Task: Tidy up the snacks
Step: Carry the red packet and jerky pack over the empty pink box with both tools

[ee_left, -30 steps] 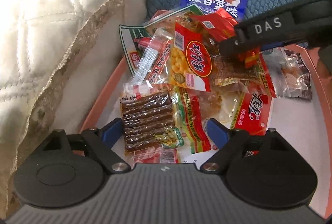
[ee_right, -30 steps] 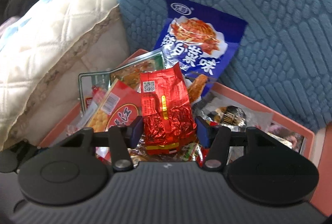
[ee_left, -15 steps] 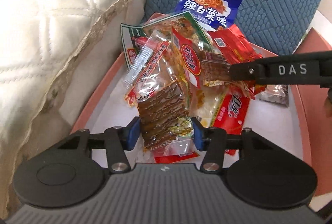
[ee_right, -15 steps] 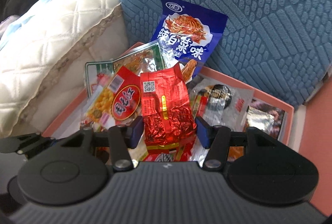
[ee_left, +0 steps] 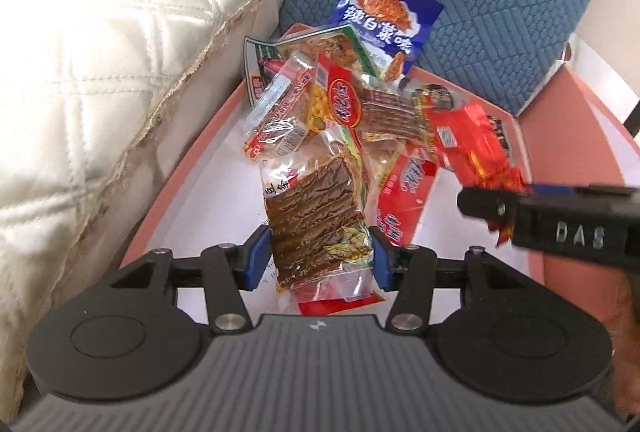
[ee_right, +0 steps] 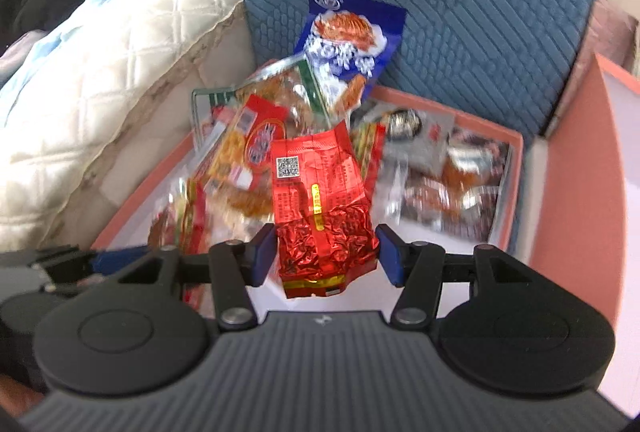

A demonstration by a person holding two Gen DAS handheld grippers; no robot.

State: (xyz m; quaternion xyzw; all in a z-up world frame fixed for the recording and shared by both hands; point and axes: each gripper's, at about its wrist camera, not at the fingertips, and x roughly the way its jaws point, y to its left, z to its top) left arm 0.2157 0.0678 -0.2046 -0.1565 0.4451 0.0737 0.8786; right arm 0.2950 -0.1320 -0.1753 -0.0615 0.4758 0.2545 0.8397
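A pink-rimmed box [ee_left: 188, 159] with a white floor sat wedged between a cream quilted cushion [ee_left: 100, 71] on one side and a blue textured cushion [ee_left: 500, 11] behind it. A blue snack bag [ee_left: 384, 19] leaned upright against the blue cushion, and a loose heap of packets crowded the far half of the box: a green-edged packet [ee_left: 340, 43], a red-and-yellow corn packet [ee_left: 336, 95] and a clear sleeve with red print [ee_left: 276, 111] among them. At the far right corner lay several clear wrapped pieces [ee_right: 452, 187], blurred in the right wrist view. A second pink box [ee_right: 576, 191] stood just beside the first on the right.

The left claw [ee_left: 318, 258] was closed on a clear packet of brown strips [ee_left: 316, 224], both blue pads pressing its sides, the packet tilted above the white floor at the near end of the box. The right claw [ee_right: 326, 256] gripped a red foil packet [ee_right: 320, 199] at its crumpled lower part, held over the box's near right side.

A second before, the left claw had stood wide with the brown strips lying flat in the heap; it had since shut on them and lifted them clear. The right claw had kept its hold on the red foil packet throughout and drawn back from the pile, towards the right rim.
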